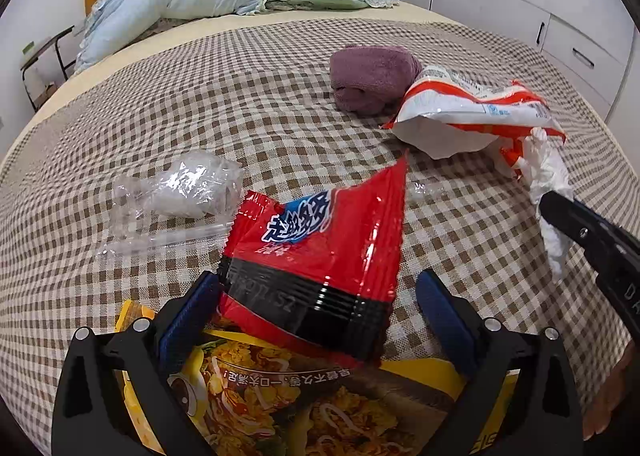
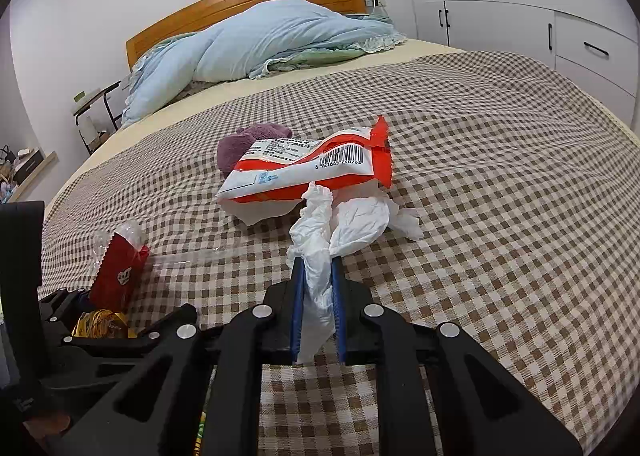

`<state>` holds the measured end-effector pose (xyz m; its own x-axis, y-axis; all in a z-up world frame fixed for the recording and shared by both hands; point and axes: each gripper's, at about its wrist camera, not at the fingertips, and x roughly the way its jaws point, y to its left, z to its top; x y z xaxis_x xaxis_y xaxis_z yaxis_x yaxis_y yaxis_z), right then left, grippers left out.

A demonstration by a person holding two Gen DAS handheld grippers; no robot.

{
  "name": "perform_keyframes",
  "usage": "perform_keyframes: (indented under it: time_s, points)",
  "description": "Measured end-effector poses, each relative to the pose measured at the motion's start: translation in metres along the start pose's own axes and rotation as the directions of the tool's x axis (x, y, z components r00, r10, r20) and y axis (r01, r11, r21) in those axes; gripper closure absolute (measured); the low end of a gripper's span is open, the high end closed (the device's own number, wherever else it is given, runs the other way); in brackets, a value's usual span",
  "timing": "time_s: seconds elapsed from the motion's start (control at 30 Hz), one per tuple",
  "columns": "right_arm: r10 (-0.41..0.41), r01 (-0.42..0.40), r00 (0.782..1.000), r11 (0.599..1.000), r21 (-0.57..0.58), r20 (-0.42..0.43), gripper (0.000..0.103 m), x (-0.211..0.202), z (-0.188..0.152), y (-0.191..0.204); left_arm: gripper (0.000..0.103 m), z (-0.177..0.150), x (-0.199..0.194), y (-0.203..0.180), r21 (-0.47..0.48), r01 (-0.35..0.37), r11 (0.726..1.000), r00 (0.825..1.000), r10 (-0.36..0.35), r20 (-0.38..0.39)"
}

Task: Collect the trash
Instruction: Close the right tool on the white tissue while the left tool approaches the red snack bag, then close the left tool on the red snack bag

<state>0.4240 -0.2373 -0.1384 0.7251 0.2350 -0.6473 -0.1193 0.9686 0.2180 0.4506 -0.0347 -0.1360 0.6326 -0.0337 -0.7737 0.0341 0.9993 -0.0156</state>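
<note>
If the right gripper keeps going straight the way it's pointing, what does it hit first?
The right gripper, shut on the white tissue, points at the orange and white wrapper just beyond it. That is probably met first, though depth is unclear.

Four wrappers [image 1: 320, 240], one tissue [image 2: 320, 256], one towel [image 1: 372, 79].

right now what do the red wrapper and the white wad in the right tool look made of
Red wrapper: glossy plastic film, judging by sharp glare streaks and crimped end. White wad in the right tool: probably tissue paper; matte, soft twisted creases, no shine.
</note>
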Motion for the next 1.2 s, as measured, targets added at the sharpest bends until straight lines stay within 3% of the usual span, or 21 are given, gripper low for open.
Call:
perform_keyframes:
  time_s: [0.27,0.47,0.67,0.73,0.87,0.93,1.2]
  points:
    - [0.007,-0.007,1.000,1.000,-0.005,-0.002,0.090,0.001,0.000,0.000,0.008,0.000,-0.002,0.011,-0.061,0.060,0.996,0.998,-0.058,0.029]
    - [0.010,-0.010,1.000,1.000,-0.009,-0.003,0.090,0.002,-0.001,0.000,0.017,0.000,-0.008,0.017,-0.091,0.069,0.993,0.997,-0.065,0.051]
    - [0.012,-0.012,1.000,1.000,-0.014,-0.002,0.090,0.002,-0.001,0.001,0.042,-0.002,-0.015,0.024,-0.133,0.077,0.988,0.995,-0.067,0.078]
    - [0.012,-0.012,1.000,1.000,-0.014,-0.002,0.090,0.002,-0.001,0.001,0.058,-0.003,-0.018,0.027,-0.151,0.080,0.985,0.994,-0.066,0.090]
    - [0.011,-0.011,1.000,1.000,-0.015,-0.001,0.090,0.002,-0.001,0.001,0.076,-0.004,-0.024,0.032,-0.185,0.091,0.978,0.991,-0.072,0.110]
    - [0.011,-0.011,1.000,1.000,-0.017,0.000,0.090,0.001,-0.001,0.002,0.091,-0.005,-0.029,0.033,-0.201,0.112,0.973,0.987,-0.086,0.136]
    - [0.026,-0.025,0.999,0.999,-0.032,0.026,0.090,-0.005,0.000,0.004,0.094,-0.007,-0.062,0.026,-0.191,0.135,0.972,0.960,-0.081,0.269]
